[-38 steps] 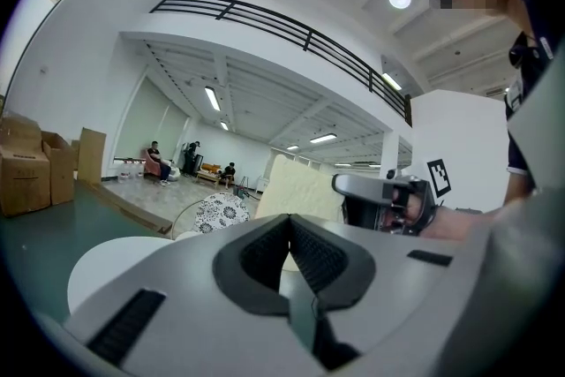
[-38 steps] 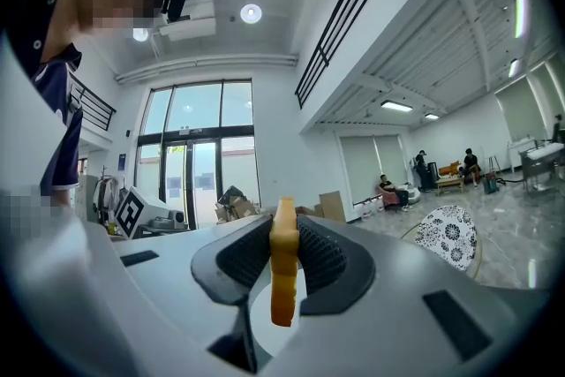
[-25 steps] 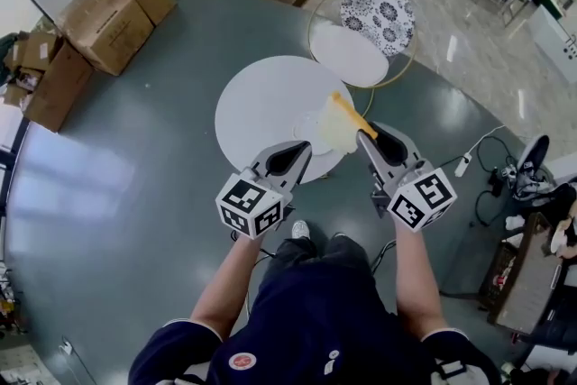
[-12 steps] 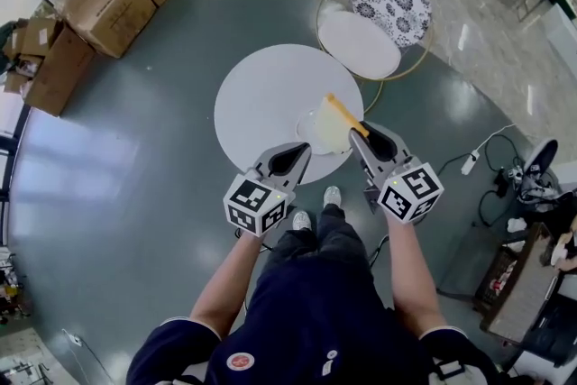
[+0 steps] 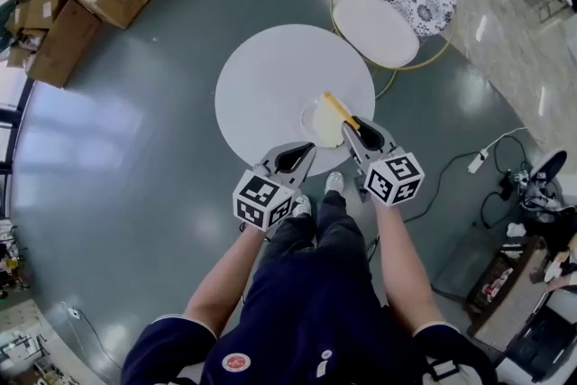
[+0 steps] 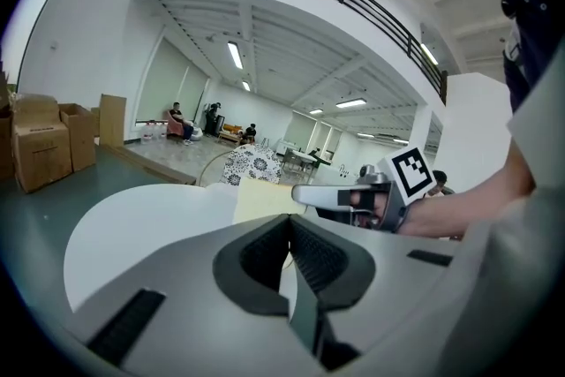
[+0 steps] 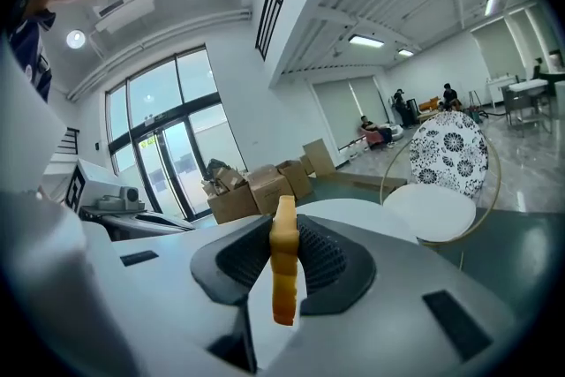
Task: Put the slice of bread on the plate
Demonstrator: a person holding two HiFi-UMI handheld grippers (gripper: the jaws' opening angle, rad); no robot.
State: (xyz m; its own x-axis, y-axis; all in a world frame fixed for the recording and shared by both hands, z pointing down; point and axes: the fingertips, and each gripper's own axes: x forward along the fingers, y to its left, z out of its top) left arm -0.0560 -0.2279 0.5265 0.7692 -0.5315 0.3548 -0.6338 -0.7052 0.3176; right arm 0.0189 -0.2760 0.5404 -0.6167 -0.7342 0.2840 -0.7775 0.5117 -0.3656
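In the head view, the right gripper (image 5: pixel 350 127) pinches the slice of bread (image 5: pixel 331 113) by one edge, seemingly just above the small round plate (image 5: pixel 306 118) on the smooth white round table (image 5: pixel 261 86). We judge it best to lay it flat and centred before letting go. In the left gripper view, the left gripper (image 6: pixel 289 232) has its 2 ribbed jaws together on nothing. In the right gripper view, the jaws clamp the slice edge-on, its golden crust bumpy.

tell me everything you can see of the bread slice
The slice of bread is thin, with a pale cream face and a golden-orange crust edge. It stands on edge, clamped between the pads of the right gripper, above the small white plate on the round white table. Whether it touches the plate cannot be told.
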